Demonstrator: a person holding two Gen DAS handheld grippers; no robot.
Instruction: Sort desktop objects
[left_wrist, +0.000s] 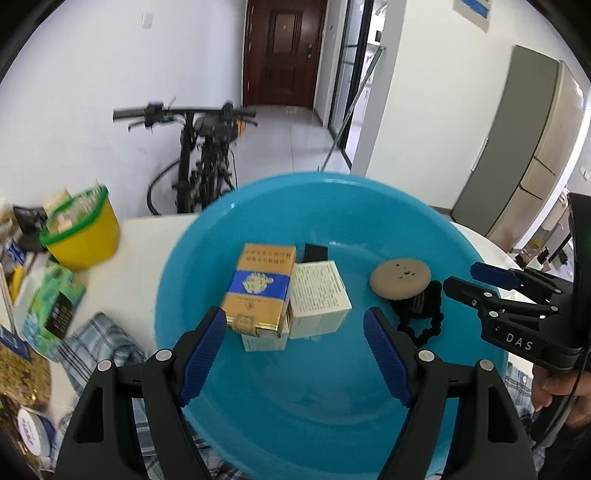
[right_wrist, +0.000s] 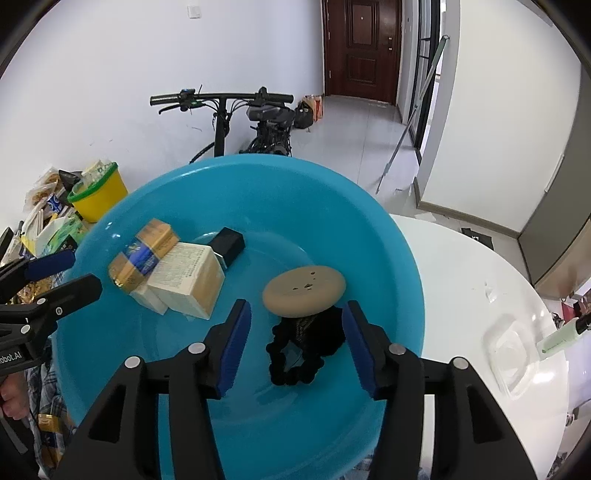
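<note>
A blue basin (left_wrist: 369, 206) (right_wrist: 369, 229) fills both views. In it lie a gold and blue box (left_wrist: 258, 284) (right_wrist: 142, 258), a white printed box (left_wrist: 319, 295) (right_wrist: 188, 280), a small black box (left_wrist: 316, 253) (right_wrist: 229, 243), a tan round disc (left_wrist: 400, 277) (right_wrist: 304, 290) and a black scrunchie (left_wrist: 421, 314) (right_wrist: 306, 343) under the disc. My left gripper (left_wrist: 295, 325) (right_wrist: 83, 273) hangs open over the basin, just short of the gold box. My right gripper (right_wrist: 295, 314) (left_wrist: 461, 277) stands open with the scrunchie and the disc's edge between its fingers, not pressed.
A yellow bucket with a green rim (left_wrist: 86, 232) (right_wrist: 99, 195) and snack packets (left_wrist: 51, 306) stand at the left. A checked cloth (left_wrist: 96, 343) lies under the basin. At the right the white round table (right_wrist: 480, 280) holds a clear plastic lid (right_wrist: 513, 350). A bicycle (right_wrist: 258, 122) stands behind.
</note>
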